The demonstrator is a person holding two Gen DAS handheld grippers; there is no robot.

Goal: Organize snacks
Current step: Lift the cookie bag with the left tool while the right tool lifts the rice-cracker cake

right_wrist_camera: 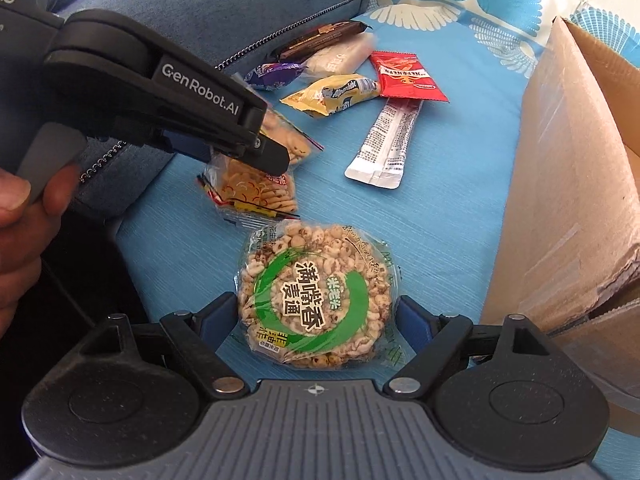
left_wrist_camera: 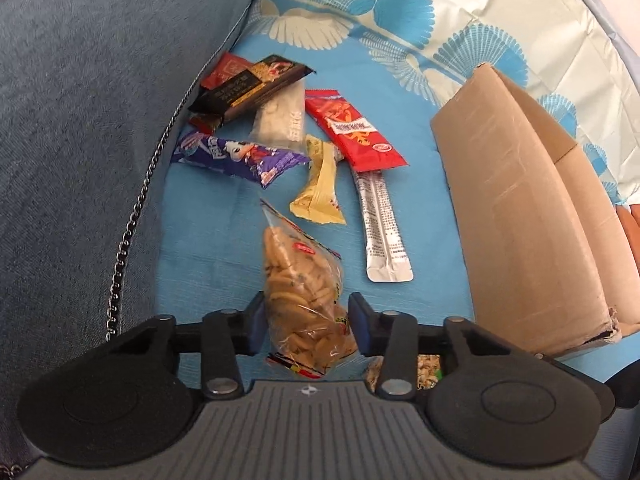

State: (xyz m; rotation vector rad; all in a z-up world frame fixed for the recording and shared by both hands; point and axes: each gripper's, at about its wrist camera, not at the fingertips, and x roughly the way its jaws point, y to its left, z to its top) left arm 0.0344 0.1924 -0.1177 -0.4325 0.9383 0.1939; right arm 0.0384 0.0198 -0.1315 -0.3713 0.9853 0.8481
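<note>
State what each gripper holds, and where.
Left gripper clamps the clear biscuit bag across its lower middle. Right gripper straddles the puffed-grain cake pack; contact unclear.

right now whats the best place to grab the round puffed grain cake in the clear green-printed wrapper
Grip the round puffed grain cake in its clear green-printed wrapper across its widest part, on the disc's edges rather than the thin film. It lies flat on the blue cloth, so come from above, as the right gripper already straddles it.
</note>
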